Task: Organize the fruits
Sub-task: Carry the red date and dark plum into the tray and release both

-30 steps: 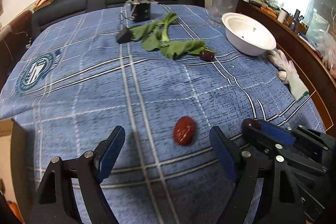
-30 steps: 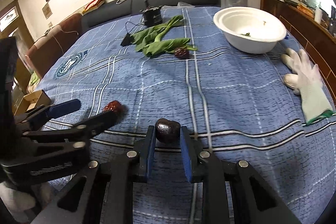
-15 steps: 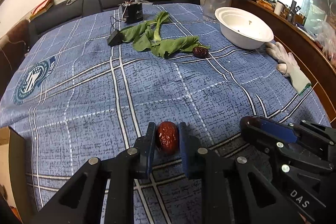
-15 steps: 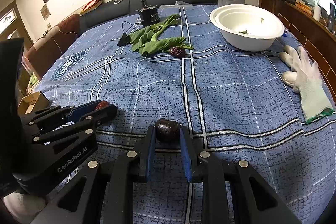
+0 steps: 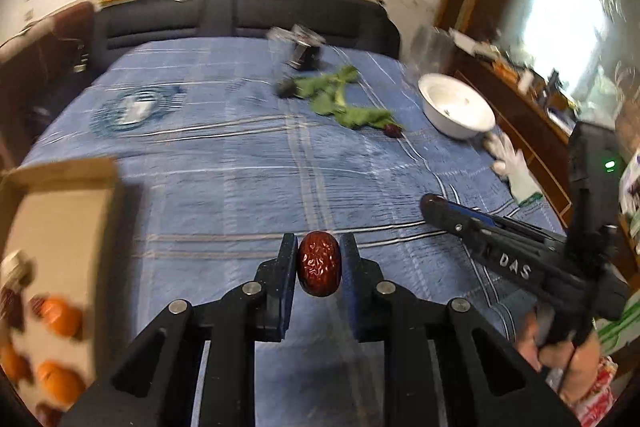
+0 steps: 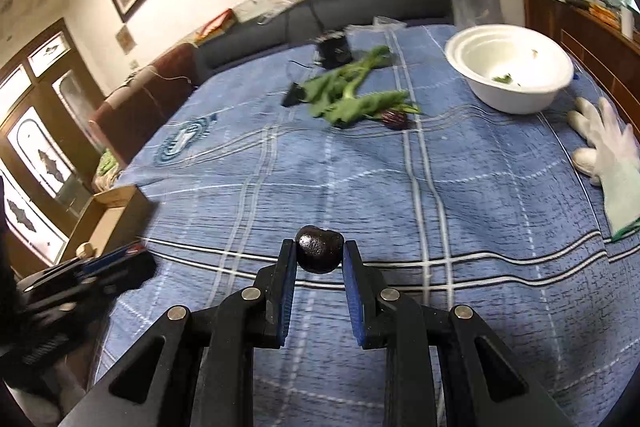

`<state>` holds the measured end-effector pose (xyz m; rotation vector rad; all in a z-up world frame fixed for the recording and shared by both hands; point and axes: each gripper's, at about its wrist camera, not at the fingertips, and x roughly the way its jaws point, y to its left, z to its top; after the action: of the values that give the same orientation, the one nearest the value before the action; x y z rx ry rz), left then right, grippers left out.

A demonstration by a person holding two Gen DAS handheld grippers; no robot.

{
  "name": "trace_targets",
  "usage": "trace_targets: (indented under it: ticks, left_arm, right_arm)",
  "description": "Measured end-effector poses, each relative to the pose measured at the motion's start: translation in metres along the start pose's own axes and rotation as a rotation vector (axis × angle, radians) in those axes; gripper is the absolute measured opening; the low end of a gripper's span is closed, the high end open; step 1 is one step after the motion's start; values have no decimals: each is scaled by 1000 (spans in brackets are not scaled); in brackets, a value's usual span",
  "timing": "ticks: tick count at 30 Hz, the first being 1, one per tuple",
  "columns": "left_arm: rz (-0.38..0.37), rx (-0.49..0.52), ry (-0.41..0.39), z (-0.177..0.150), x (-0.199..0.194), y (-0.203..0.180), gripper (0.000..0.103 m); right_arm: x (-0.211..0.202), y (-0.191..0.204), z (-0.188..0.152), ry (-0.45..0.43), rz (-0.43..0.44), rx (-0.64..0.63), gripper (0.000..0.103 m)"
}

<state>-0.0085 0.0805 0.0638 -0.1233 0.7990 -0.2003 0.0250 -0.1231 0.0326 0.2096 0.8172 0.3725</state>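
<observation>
My left gripper (image 5: 319, 259) is shut on a wrinkled red date (image 5: 319, 269) and holds it above the blue checked cloth (image 5: 240, 171). My right gripper (image 6: 319, 255) is shut on a dark round fruit (image 6: 319, 254), lifted over the cloth (image 6: 440, 195). Another dark fruit (image 6: 394, 119) lies beside the green leaves (image 6: 352, 95); it also shows in the left wrist view (image 5: 393, 130). A cardboard box (image 5: 52, 235) at the left table edge holds oranges (image 5: 62, 315) and dark fruits. The right gripper's body (image 5: 516, 259) shows in the left wrist view.
A white bowl (image 6: 512, 71) stands at the far right, also in the left wrist view (image 5: 456, 111). White gloves (image 6: 608, 151) lie near the right edge. A small black device (image 6: 334, 51) with a cable sits behind the leaves. A dark sofa (image 5: 240, 23) lines the far edge.
My left gripper closed on the red date, lifted it and swung left, bringing the cardboard box into view. My right gripper rose with the dark fruit still held.
</observation>
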Motion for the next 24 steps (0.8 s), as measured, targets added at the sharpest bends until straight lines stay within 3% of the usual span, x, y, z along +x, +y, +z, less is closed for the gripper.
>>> trace_targets:
  ticks: [7, 11, 16, 24]
  left_arm:
    - [166, -126, -86, -24, -66, 79, 21]
    - [184, -236, -76, -34, -90, 138, 21]
    - [192, -274, -58, -35, -107, 186, 21]
    - [291, -283, -19, -16, -101, 246, 21]
  right_arm:
    - [1, 33, -10, 12, 8, -46, 25]
    - [-2, 65, -17, 34, 11, -94, 25]
    - [-6, 122, -16, 56, 61, -171, 26]
    - [26, 217, -13, 136, 131, -271, 26]
